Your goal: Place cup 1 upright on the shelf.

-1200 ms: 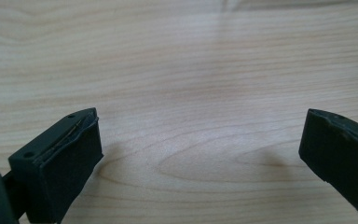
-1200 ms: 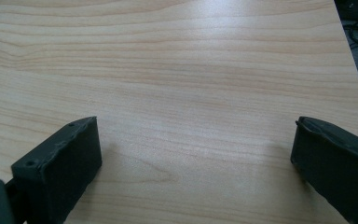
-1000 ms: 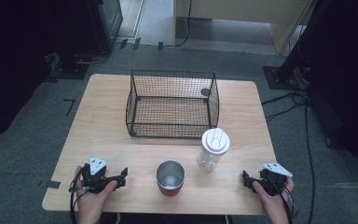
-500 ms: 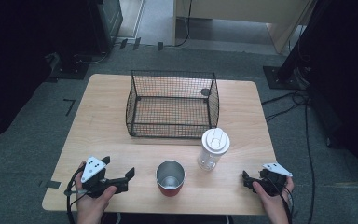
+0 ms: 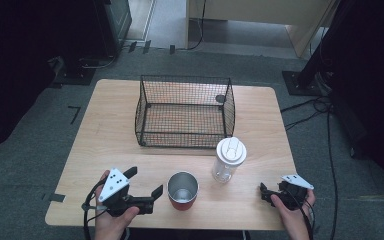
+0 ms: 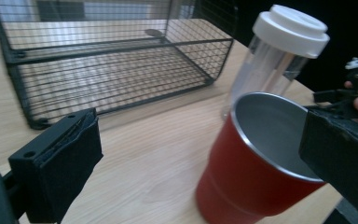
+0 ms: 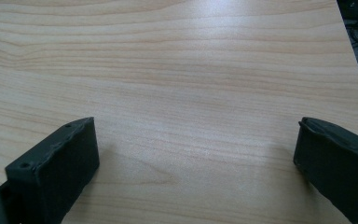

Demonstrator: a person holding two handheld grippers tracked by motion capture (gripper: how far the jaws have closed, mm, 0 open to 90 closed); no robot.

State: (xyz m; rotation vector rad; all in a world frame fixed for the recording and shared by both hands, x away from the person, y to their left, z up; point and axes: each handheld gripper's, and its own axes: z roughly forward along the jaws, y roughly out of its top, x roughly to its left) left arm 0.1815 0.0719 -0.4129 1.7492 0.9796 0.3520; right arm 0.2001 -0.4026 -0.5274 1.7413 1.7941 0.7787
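A red metal cup [image 5: 182, 192] [image 6: 242, 186] stands empty near the table's front edge. Just right of and behind it is a clear bottle [image 5: 228, 160] [image 6: 279, 51] with a white lid. My left gripper [image 5: 145, 181] [image 6: 204, 140] is open, low over the table just left of the cup; in the left gripper view one jaw overlaps the cup's rim. My right gripper [image 5: 264, 194] [image 7: 196, 149] is open at the front right, with bare wood between its jaws.
A black wire basket [image 5: 185, 112] [image 6: 112, 70] sits at the middle back of the wooden table [image 5: 110, 125], with a small dark round thing [image 5: 220, 98] at its far right corner. Cables lie on the floor to the right.
My left gripper has swung right toward the red cup, its jaws now reaching close to it. The right gripper, cup and bottle have stayed put.
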